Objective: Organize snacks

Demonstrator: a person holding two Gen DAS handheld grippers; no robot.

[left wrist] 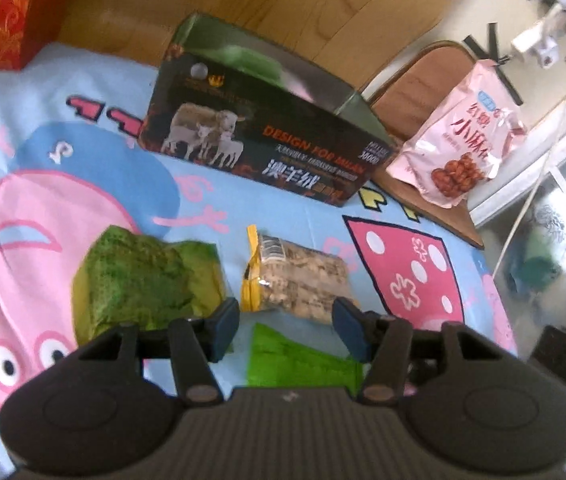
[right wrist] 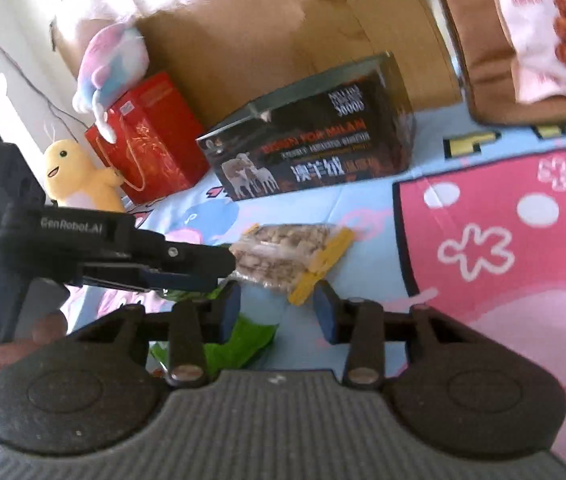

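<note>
A clear pack of pale snacks (left wrist: pixel 299 280) with yellow ends lies on the cartoon sheet (left wrist: pixel 243 208), just beyond my left gripper (left wrist: pixel 287 326). Its jaws stand open, one pad off each side of the pack's near edge. Under them lies a bright green wrapper (left wrist: pixel 295 364), and a green-and-yellow pack (left wrist: pixel 143 276) rests to the left. In the right wrist view my right gripper (right wrist: pixel 277 312) is open, with the clear pack's (right wrist: pixel 287 248) yellow end just ahead of its tips, untouched. The left gripper (right wrist: pixel 223 268) reaches in from the left, held by a hand (right wrist: pixel 23 348).
An open dark box (left wrist: pixel 263 132) printed with sheep stands behind the snacks. A pink snack bag (left wrist: pixel 459 140) leans on a brown cushion (left wrist: pixel 411 96) at the right. A red gift bag (right wrist: pixel 151 140) and plush toys (right wrist: pixel 79 176) sit far left by a wooden board.
</note>
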